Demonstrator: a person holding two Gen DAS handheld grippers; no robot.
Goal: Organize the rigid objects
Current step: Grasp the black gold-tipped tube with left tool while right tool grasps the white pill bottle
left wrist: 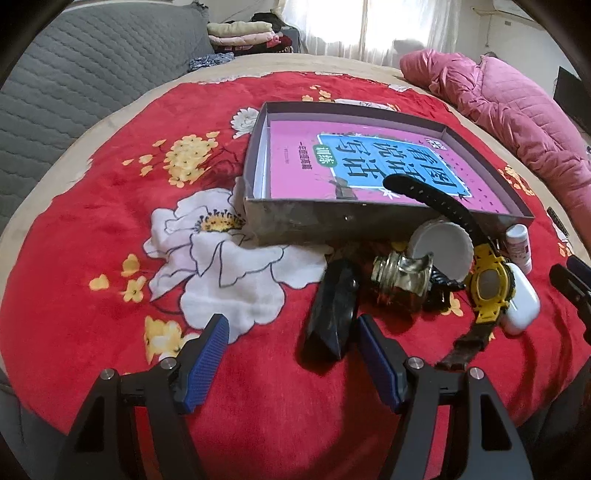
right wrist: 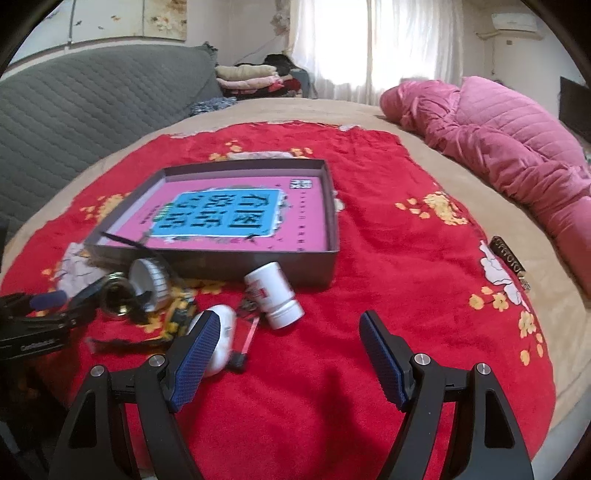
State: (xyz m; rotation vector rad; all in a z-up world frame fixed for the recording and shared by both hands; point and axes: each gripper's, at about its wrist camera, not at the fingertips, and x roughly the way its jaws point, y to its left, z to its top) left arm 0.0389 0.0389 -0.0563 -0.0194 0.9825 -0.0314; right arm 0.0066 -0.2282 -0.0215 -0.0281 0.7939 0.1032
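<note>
Two wrist views show a bed covered by a red floral blanket (left wrist: 258, 406) over a tan sheet. A grey quilted headboard (left wrist: 74, 81) fills the upper left of both frames, a pink quilted garment (right wrist: 498, 136) lies at upper right, and folded clothes (left wrist: 240, 35) sit before a bright curtained window at top centre.

The left hand-held gripper (left wrist: 291, 354) occupies the bottom of its frame, jaws spread wide and holding nothing; its right blue pad (left wrist: 376, 362) stands just beside a black flat case (left wrist: 332, 310). The right hand-held gripper (right wrist: 286, 354) is likewise wide apart and empty, hovering over bare blanket, with its left blue pad (right wrist: 195, 358) overlapping a white earbud case (right wrist: 221, 336) in the picture (contact cannot be told).

A shallow grey box (left wrist: 314, 218) lies at centre frame and contains a pink book (left wrist: 295, 162) with a blue title panel. Clustered against the box's near wall:
- a yellow watch (left wrist: 487, 288) with one black strap draped over the box rim onto the book;
- a white lid (left wrist: 443, 247), tilted on edge;
- a glass jar (left wrist: 399, 280) on its side;
- a white pill bottle (right wrist: 273, 295), lying on its side in the right wrist view;
- a small red-handled item (right wrist: 247, 339) beside the earbud case.
</note>
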